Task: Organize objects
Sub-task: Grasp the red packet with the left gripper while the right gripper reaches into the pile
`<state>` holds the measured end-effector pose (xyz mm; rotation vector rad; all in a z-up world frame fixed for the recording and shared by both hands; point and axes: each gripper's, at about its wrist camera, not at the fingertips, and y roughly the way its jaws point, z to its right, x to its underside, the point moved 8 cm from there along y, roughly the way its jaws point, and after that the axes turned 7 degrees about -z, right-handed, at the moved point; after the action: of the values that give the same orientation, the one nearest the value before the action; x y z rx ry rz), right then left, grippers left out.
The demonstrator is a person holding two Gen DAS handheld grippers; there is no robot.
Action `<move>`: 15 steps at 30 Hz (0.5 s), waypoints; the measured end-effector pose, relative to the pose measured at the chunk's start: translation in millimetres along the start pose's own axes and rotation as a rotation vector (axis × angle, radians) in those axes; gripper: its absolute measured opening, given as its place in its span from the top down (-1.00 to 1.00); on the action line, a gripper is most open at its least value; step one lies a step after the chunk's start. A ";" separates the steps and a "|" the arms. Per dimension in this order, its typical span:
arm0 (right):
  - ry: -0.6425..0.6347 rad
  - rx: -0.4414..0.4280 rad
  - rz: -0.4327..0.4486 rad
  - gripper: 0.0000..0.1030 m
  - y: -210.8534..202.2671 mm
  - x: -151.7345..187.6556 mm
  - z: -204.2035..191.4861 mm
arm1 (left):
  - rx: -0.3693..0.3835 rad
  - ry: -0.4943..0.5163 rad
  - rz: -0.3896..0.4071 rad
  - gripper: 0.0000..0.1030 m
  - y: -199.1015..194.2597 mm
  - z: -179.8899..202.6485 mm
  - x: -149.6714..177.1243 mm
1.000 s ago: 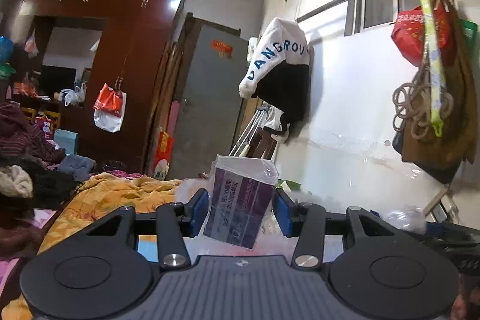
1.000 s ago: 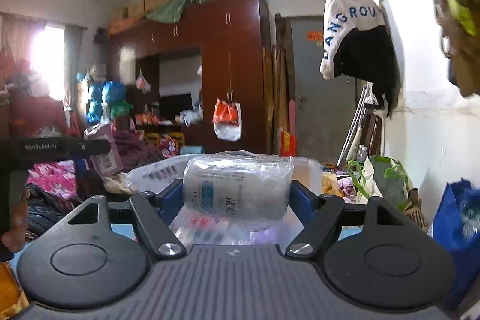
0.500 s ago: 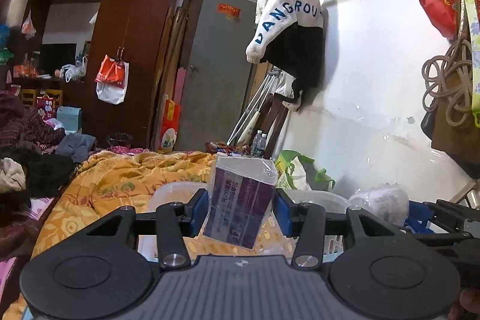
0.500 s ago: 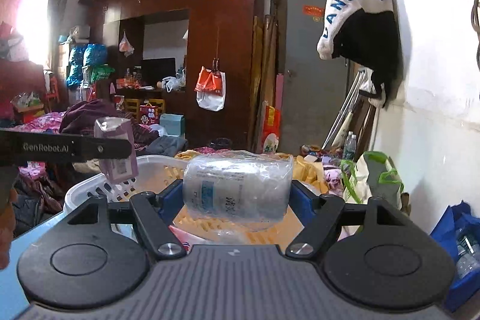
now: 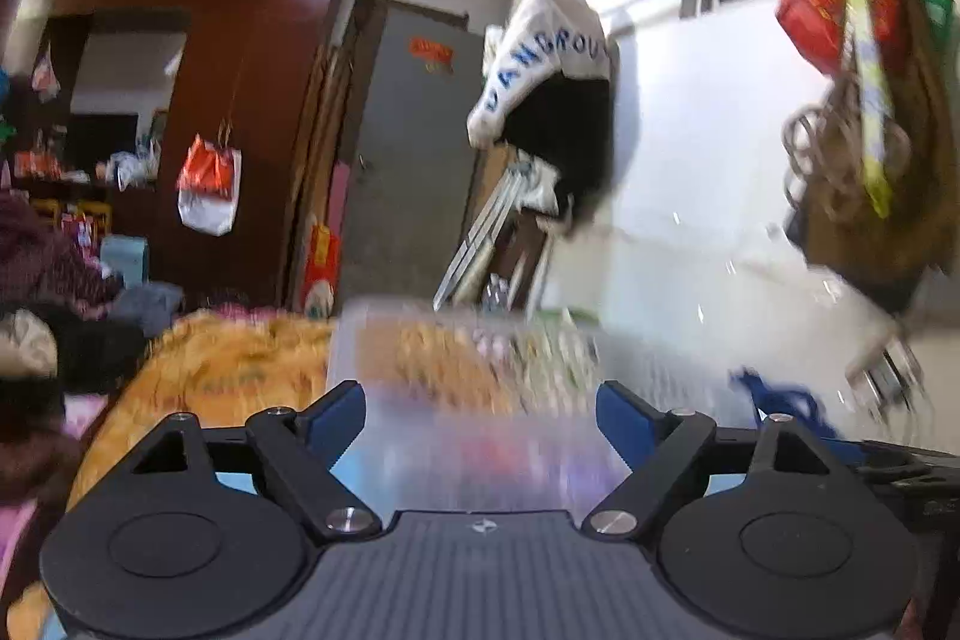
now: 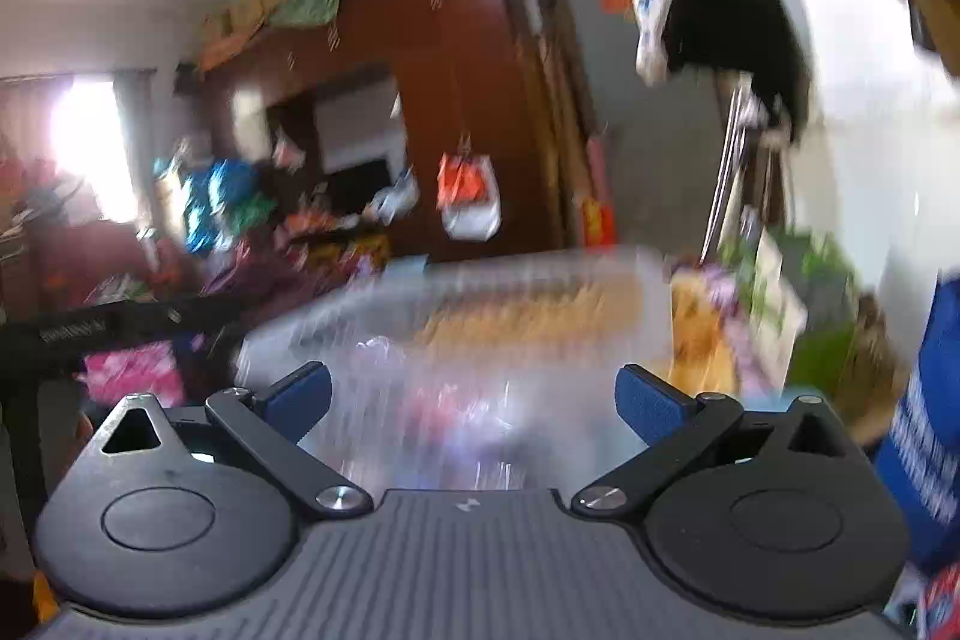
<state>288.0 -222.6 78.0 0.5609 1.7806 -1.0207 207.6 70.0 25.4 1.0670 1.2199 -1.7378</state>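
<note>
- Reading labels first: white-and-black garment (image 5: 543, 58) hanging on the right wall shows blue letters "DANGROU", last part cut off by a fold. In the right wrist view the same print is smeared, unreadable.
- Orange sign on the grey door (image 5: 431, 49): characters too blurred to read.
- Left gripper (image 5: 480, 415): jaws have just been opening, blue pads (image 5: 336, 412) stand wide apart, nothing pressed between them.
- Right gripper (image 6: 474, 403): jaws have just been opening too, pads fully spread, nothing clamped.
- Clear plastic bin (image 5: 456, 388) sits just ahead of both grippers, on the orange patterned bedcover (image 5: 228, 370). Heavy motion blur; rim and walls streaked.
- Task items: only smeared purple, pink and white shapes (image 6: 444, 412) inside the bin, low between the right pads. Cannot tell which package is which, or whether they have come to rest.
- Left wrist view: same story, faint pink/purple smear (image 5: 516, 460) behind the bin wall, no print legible.
- Far-left edge of the right wrist view: a dark bar (image 6: 90, 328), the other gripper's body, carries light lettering, too blurred to read.
- Blue bag (image 6: 927, 400) at the near right has white print, streaked, illegible, cut by the frame edge.
- Red-and-white carrier bag (image 5: 210, 190) hangs on the brown wardrobe (image 5: 252, 112); any printing on it not resolvable.
</note>
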 end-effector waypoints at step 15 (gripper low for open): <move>0.086 0.008 -0.180 -0.91 26.9 37.6 7.9 | 0.043 -0.089 -0.258 -0.69 26.5 -29.9 76.0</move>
<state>296.2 -217.3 32.1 0.4612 1.9309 -1.1410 209.4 83.2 -59.5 0.8767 1.3146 -1.9927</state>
